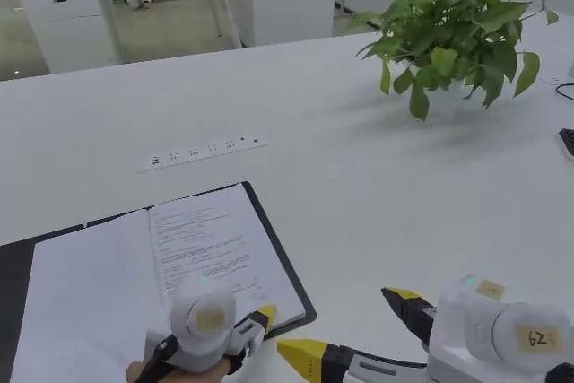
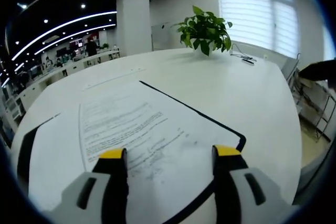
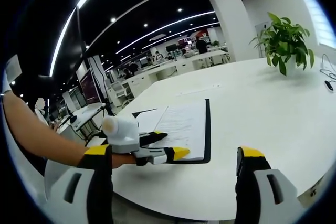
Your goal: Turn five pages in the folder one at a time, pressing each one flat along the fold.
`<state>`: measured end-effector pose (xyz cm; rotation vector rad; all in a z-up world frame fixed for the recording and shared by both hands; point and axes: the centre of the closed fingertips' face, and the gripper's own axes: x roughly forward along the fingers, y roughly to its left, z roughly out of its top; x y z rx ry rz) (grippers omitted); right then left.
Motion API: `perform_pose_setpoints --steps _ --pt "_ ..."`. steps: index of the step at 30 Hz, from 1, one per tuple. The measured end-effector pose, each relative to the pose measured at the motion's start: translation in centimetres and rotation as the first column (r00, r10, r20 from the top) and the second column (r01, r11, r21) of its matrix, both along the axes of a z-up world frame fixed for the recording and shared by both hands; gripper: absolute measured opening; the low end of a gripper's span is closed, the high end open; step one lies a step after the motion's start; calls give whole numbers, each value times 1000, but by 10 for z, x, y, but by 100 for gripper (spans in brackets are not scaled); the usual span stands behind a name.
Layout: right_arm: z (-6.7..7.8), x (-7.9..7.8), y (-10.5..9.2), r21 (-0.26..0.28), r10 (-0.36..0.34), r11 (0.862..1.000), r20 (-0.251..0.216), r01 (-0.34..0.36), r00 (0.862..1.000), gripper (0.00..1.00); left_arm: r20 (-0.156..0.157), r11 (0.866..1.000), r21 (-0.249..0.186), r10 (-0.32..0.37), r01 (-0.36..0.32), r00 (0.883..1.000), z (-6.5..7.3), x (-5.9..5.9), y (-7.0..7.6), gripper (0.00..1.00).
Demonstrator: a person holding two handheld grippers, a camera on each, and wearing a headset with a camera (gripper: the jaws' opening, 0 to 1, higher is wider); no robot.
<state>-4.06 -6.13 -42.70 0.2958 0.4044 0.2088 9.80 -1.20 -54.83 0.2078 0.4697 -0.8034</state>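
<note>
The folder (image 1: 206, 239) lies open at the table's near left, with a black cover and white printed pages. In the left gripper view, its right page (image 2: 136, 124) runs under my left gripper (image 2: 169, 153), which stands open just above the page's near right corner. The head view puts that gripper (image 1: 256, 325) over the folder's bottom edge. My right gripper (image 1: 350, 325) is open to the right of the folder, above bare table with nothing between its jaws. In the right gripper view (image 3: 173, 150), it faces the folder (image 3: 184, 124) and the left gripper (image 3: 168, 145).
A potted green plant (image 1: 457, 33) stands at the far right of the white table (image 1: 377, 195). A socket strip (image 1: 202, 152) is set into the tabletop beyond the folder. A cable (image 1: 565, 91) and a dark item (image 1: 567, 141) lie at the right edge.
</note>
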Motion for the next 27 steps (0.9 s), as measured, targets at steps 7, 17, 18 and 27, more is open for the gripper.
perform_pose_setpoints --steps 7,17,18,27 --pt "0 0 -1 0 1 1000 -1 -1 1000 98 32 999 -41 1 0 999 0 -1 0 65" --pt "-4 -1 -1 0 6 1000 -16 -6 1000 97 48 997 -72 7 -3 999 -1 -1 -1 59" --pt "-5 -1 -1 -3 7 1000 -19 -8 1000 97 48 997 -73 10 -7 999 -1 0 0 57" --pt "-7 -1 2 0 16 1000 -25 -16 1000 96 52 997 -75 20 -16 998 -1 1 1 52"
